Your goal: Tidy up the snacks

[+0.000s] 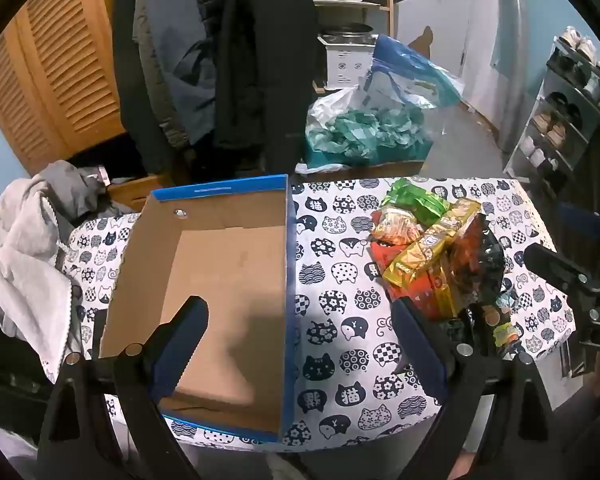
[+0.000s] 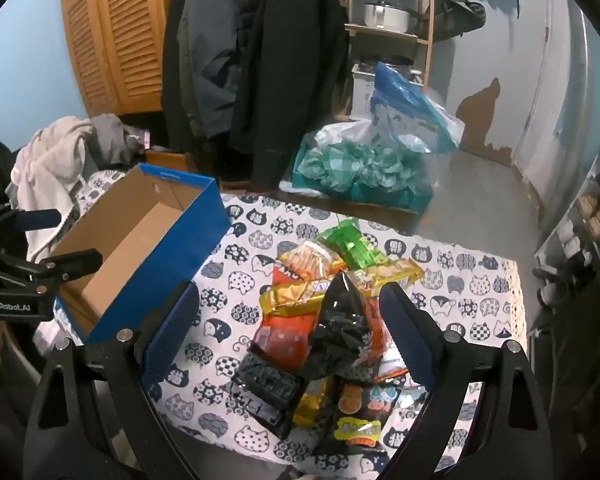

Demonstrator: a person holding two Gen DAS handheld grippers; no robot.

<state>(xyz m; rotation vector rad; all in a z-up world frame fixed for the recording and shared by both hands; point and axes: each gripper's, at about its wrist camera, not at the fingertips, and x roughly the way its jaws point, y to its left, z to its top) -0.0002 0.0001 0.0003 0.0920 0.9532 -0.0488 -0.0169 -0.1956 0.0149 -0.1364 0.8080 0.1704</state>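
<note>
1. The left hand-held gripper (image 1: 300, 312) hovers with its fingers spread wide, holding nothing, above the right wall of the open box (image 1: 220, 264).
2. The box stands bare inside on the left part of the table (image 1: 340, 360), which has a cat-print cloth.
3. The snack pile (image 2: 332, 312) lies on the table to the right of the box, apart from it.
4. The right hand-held gripper (image 2: 292, 300) hangs over the pile, fingers wide apart, gripping nothing.
</note>
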